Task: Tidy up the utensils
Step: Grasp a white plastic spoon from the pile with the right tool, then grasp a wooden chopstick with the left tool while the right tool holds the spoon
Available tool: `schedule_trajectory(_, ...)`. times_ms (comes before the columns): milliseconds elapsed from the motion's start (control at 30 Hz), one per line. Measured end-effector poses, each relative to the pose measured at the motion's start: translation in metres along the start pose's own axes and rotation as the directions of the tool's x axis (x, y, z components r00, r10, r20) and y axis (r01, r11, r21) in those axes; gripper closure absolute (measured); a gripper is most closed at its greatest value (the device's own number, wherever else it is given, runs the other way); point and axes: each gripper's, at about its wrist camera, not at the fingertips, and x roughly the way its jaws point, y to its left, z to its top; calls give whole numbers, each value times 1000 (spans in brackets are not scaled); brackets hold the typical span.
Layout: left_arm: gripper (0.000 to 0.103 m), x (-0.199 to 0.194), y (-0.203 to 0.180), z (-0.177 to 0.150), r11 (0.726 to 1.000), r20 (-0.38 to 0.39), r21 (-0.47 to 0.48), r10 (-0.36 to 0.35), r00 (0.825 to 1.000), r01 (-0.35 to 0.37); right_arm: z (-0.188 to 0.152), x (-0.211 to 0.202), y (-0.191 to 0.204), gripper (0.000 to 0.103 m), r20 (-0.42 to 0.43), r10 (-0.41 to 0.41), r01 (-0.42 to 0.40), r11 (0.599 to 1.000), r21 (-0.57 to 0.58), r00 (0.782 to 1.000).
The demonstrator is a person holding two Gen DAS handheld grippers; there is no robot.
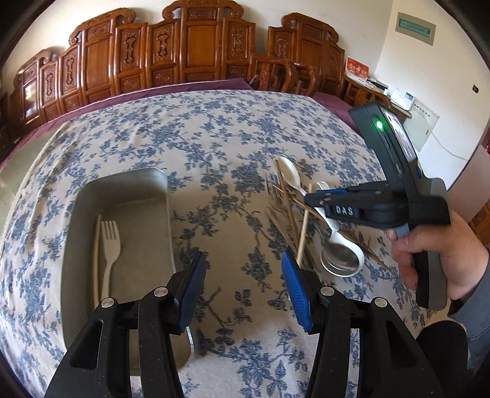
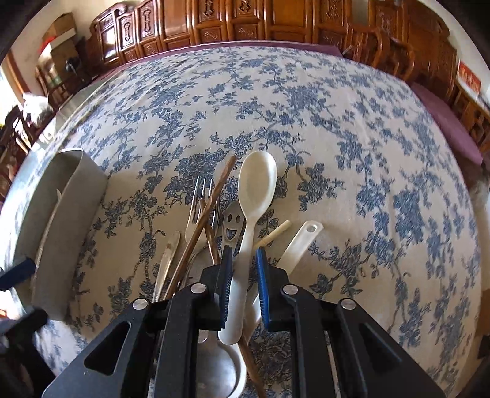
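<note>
Your right gripper [image 2: 244,269] stands over the utensil pile, jaws slightly apart around the white spoon [image 2: 255,186], whose bowl points to 12 o'clock. Your left gripper [image 1: 243,277] hangs spread and empty over the cloth [image 1: 214,137]. At its 9 o'clock, the tray [image 1: 147,186] holds a fork [image 1: 111,245].

Carved wooden panels [image 1: 190,52] of warm brown run across the top of both views, with a purple cloth strip [image 1: 196,87] below them. A cream wall [image 1: 435,61] fills the upper right of the left view, bearing a green-framed panel [image 1: 415,29]. Bright daylight enters at the far left of the right view.
</note>
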Motion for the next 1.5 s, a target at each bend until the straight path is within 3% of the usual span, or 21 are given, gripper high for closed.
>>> schedule_trajectory(200,54,8,-2,-3,1000,-16,-3,-11,1000,11,2,2,-7,85,-30,75,-73,995,69,997)
schedule_trajectory(300,54,14,-2,-4,1000,-31,-8,-23,999,23,0,2,-4,91,-38,100,-97,993,69,994)
schedule_trajectory(733,54,25,-17,-10,999,-48,20,-42,998,43,-11,-40,-10,92,78,78,-80,997,22,994)
schedule_trajectory(933,55,30,-26,-5,997,-34,42,-57,998,58,-34,-67,-9,92,109,72,-70,997,-27,991)
schedule_trajectory(1300,81,48,-43,15,995,-34,79,-64,997,66,-84,-93,-36,92,139,83,-82,996,-17,987)
schedule_trajectory(1500,85,74,-57,27,994,-57,105,-35,998,40,-101,-99,-52,92,151,91,-95,995,14,984)
